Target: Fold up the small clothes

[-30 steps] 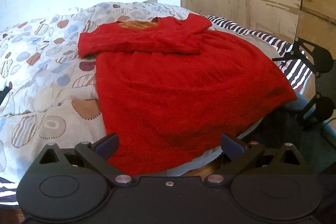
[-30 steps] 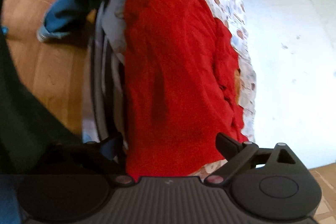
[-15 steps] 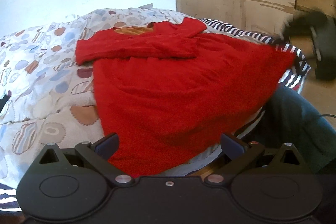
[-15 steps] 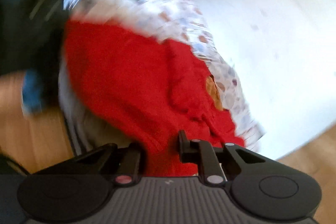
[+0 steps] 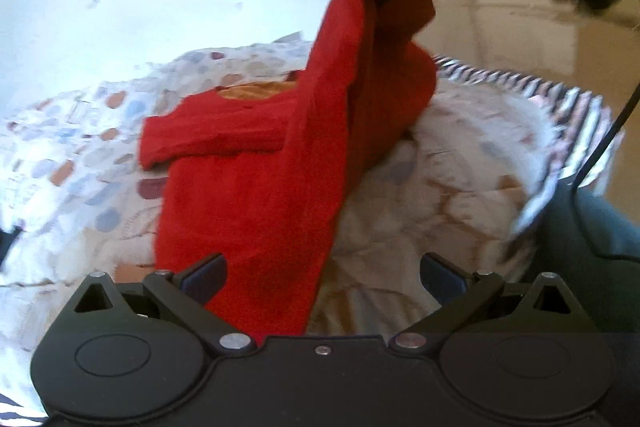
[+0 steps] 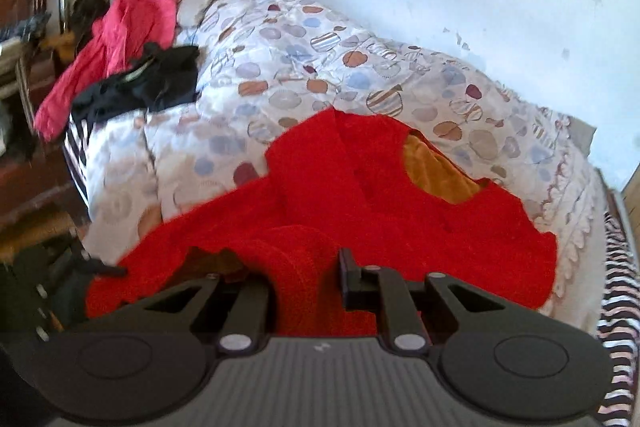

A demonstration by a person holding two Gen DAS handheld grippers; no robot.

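Right tool [image 6: 308,271] is now clamping the red garment's [image 5: 256,195] right edge, which was lying flat on the bed [image 6: 280,67] a second ago; we're lifting it leftward for the fold. Left tool [image 5: 322,273] is hanging wide, holding nothing.

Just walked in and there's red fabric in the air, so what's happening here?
A person is folding a red garment on a bed with a patterned quilt. The right gripper is shut on one edge of the garment and holds it raised above the bed. The left gripper is open at the near edge, holding nothing. A pink garment and dark clothes lie near the headboard.
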